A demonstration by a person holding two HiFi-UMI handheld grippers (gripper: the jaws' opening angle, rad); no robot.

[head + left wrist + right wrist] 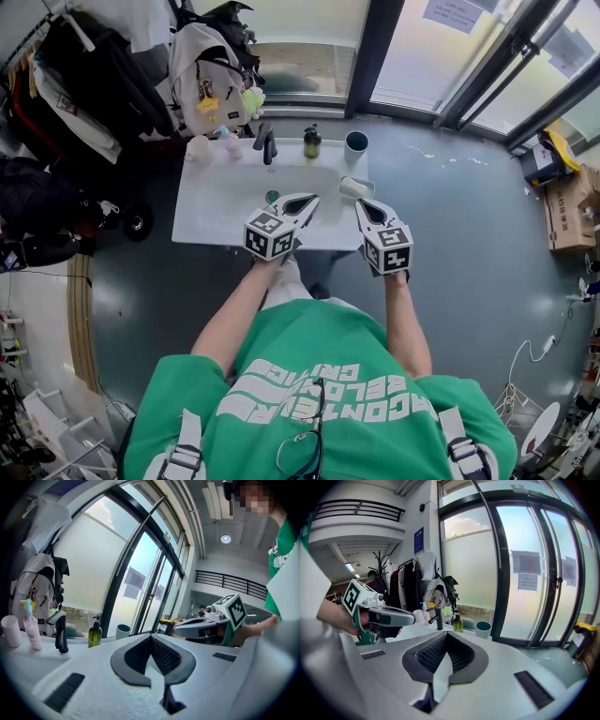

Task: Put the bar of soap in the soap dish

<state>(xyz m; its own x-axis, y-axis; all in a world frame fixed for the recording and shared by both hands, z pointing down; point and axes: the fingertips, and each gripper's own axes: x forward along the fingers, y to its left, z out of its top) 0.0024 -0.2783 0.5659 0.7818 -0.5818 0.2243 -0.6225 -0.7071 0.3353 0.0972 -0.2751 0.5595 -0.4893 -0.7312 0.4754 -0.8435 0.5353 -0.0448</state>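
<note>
A white washbasin (211, 211) stands below me in the head view. On its right rim lies a small pale oval object (354, 187); I cannot tell whether it is the soap dish or the bar of soap. My left gripper (312, 198) hovers over the basin's front right part, shut with nothing between its jaws (151, 637). My right gripper (361, 202) is just in front of the pale object, also shut and empty (445, 633). Each gripper shows in the other's view, side by side: the right gripper (177, 629) and the left gripper (412, 617).
Along the back rim stand a black faucet (268, 142), an olive soap bottle (312, 142), a teal cup (355, 143), a pink bottle (230, 142) and a pale cup (198, 147). Bags and coats (94, 84) hang at the left. Glass doors (469, 47) lie behind.
</note>
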